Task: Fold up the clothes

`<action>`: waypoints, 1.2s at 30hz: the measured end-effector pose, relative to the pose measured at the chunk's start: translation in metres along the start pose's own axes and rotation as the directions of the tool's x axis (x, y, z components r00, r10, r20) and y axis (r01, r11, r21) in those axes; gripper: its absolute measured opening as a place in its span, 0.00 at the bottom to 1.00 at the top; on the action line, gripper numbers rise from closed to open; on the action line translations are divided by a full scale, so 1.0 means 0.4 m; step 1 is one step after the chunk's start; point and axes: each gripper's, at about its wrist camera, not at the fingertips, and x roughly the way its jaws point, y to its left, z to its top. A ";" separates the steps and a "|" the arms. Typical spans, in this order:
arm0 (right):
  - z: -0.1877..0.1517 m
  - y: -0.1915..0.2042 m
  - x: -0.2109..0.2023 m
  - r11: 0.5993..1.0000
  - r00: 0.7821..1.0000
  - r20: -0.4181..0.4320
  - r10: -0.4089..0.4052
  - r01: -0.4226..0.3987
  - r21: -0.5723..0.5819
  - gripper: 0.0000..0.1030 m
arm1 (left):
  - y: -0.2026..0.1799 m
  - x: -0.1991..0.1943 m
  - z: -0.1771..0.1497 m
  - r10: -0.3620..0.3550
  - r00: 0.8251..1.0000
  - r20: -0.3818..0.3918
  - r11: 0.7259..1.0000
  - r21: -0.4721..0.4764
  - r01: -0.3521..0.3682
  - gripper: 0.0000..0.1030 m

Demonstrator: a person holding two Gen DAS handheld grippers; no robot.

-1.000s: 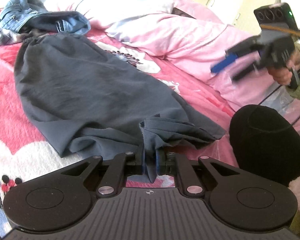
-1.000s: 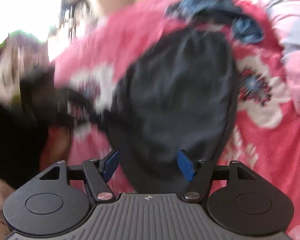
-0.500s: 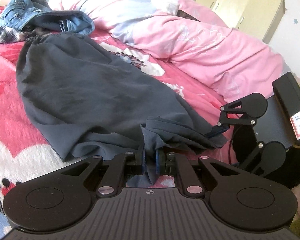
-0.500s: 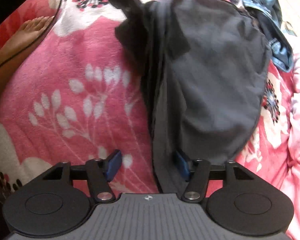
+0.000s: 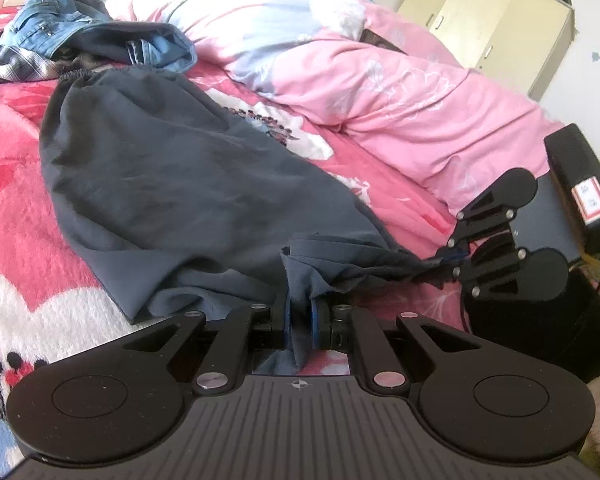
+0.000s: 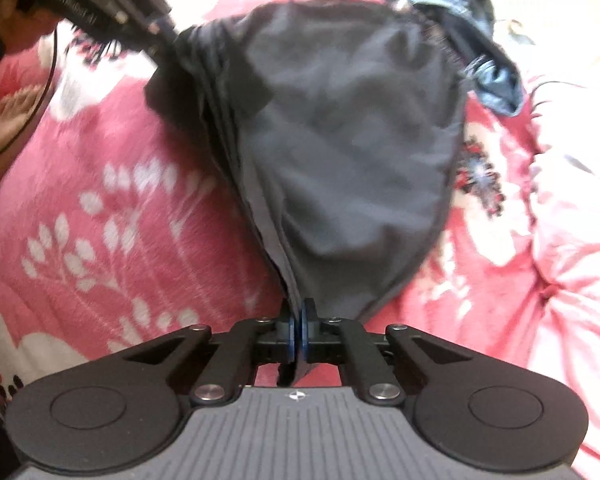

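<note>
Low over the bed, left gripper (image 5: 299,322) pointing forward along the blanket (image 5: 16,208), blue pads (image 5: 287,320) pinched on a bunched corner of the dark trousers (image 5: 172,176), cloth hanging down between them. Just beside it to the right, right gripper (image 5: 452,258) coming in sideways, tips buried in the same hem edge. From the right wrist view, right gripper (image 6: 298,330) held level and low, pads (image 6: 309,314) pressed together on the near tip of the trousers (image 6: 352,140), a strip of fabric trailing below the clamp. Left gripper (image 6: 162,38) at top left, angled down into the far corner, fabric gathered in folds between the two clamps. Trousers spread flat across the pink flowered blanket (image 6: 112,208), waistband end toward the jeans (image 5: 60,32) piled at the far side along with a checked garment (image 5: 16,70). Pink quilt (image 5: 380,80) heaped on the right, touching the blanket, well apart from both grippers. Pale cupboard (image 5: 488,20) behind the quilt. Bare foot (image 6: 14,110) at the left edge of the right wrist view.
</note>
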 end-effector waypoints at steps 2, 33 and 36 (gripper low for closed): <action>0.008 -0.022 -0.018 1.000 1.000 0.020 -0.008 0.008 0.012 0.03 | 0.000 -0.006 0.006 -0.003 1.000 0.009 1.000 -0.004 0.003 0.07; 0.400 -0.369 0.165 0.984 0.993 0.042 0.113 -0.106 -0.143 0.03 | 0.317 -0.005 0.188 0.070 0.974 0.214 0.928 -0.371 0.015 0.07; 0.438 -0.398 0.197 0.982 0.994 0.041 0.101 -0.093 -0.165 0.03 | 0.360 0.002 0.205 0.079 0.970 0.231 0.918 -0.396 0.019 0.07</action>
